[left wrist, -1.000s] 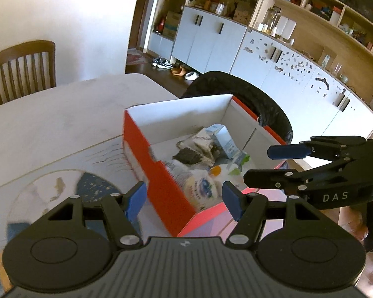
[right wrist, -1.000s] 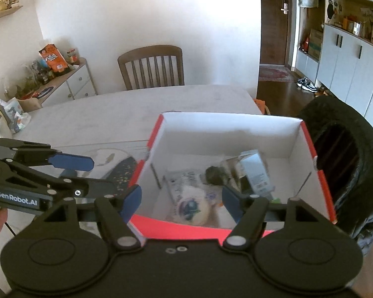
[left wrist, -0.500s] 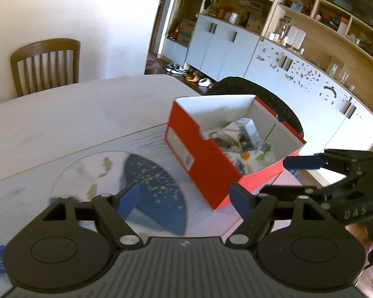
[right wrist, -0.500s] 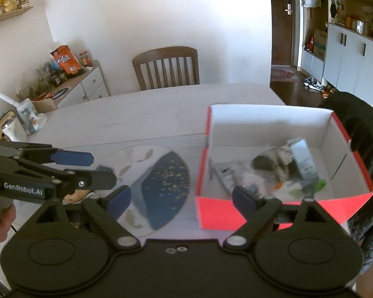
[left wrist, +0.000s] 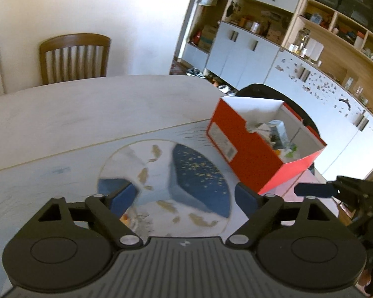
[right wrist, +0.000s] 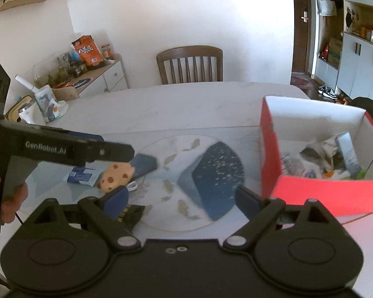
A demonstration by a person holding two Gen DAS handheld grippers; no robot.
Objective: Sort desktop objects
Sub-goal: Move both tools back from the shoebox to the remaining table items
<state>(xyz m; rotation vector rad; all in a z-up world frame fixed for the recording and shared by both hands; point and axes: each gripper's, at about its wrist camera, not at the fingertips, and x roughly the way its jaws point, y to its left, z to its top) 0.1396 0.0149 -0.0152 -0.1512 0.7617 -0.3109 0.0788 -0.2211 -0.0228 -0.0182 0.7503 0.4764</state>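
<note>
A red cardboard box with white inside stands at the table's right and holds several packets and a small carton. Left on the table lie a tan cookie-shaped item with red dots, a blue and white packet and a dark packet. My left gripper is open and empty above the round mat; it shows in the right wrist view above the cookie item. My right gripper is open and empty over the mat; it shows at the left view's right edge.
A round blue and white mat with fish print lies mid-table. A wooden chair stands at the far side, a dark padded chair behind the box. A sideboard with snacks and a cup are far left.
Both grippers have swung left, away from the red box toward the mat and the loose items. The box now sits at the right of both views. Both stay open and empty.
</note>
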